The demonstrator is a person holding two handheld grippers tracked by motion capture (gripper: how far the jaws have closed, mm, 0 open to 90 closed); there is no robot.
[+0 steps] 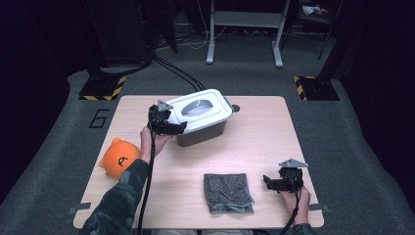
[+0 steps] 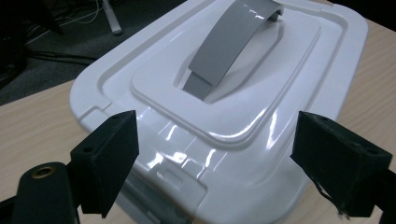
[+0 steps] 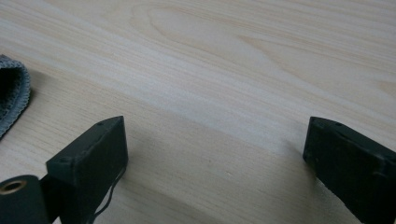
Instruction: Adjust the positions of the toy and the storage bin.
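Left gripper (image 1: 182,126) sits at the near-left corner of the lidded box (image 1: 205,128), jaws wide, nothing between the pads. In the left gripper view its gripper (image 2: 215,165) hovers just over the white lid (image 2: 224,112), jaws spread to either side of the lid's near end, not pressing on it. Lid is on the box, closed as far as can be seen. Grey handle (image 2: 233,42) arches over the recess in the lid's middle, lying flat-ish along the lid. Box stands at the far middle of the table (image 1: 254,147), slightly angled, dark lower body under the white lid.

Right gripper (image 1: 266,182) rests low at the near-right of the table, held by the right hand (image 1: 296,198), jaws wide and empty. In the right gripper view the gripper (image 3: 215,158) points at bare wood, with an edge of the grey cloth (image 3: 11,98) at the left.

Cloth (image 1: 227,192) lies folded at the near middle of the table, just left of the right gripper, not touching it. Orange plush (image 1: 119,157) sits at the table's left edge, beside the left forearm, well apart from the box.
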